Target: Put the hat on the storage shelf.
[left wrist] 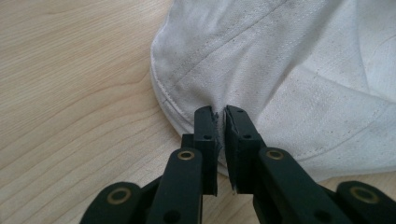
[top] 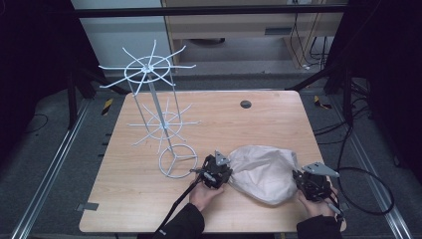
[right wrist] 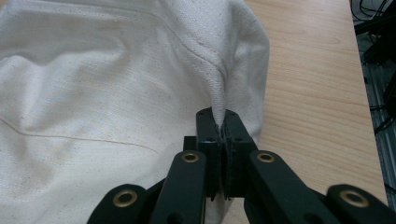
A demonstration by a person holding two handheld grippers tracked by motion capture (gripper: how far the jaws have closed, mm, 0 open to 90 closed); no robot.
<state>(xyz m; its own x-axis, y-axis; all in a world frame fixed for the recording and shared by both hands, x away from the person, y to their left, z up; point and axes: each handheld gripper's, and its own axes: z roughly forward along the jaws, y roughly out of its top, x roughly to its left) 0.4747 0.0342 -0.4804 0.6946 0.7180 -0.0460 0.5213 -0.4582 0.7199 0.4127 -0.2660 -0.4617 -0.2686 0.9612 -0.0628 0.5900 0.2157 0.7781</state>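
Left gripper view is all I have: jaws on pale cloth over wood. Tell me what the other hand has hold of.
Observer: The right gripper is pinched shut on a fold of the same cloth bag, at its opposite end.
Operator: Report what else stands on the table.
Observer: A white wire rack stands at the far left of the table, with two tiers of spokes on a ring base.
Operator: Say whether the bag touches it.
Observer: No. The left gripper sits between the rack's base ring and the bag, and the cloth lies apart from the ring.
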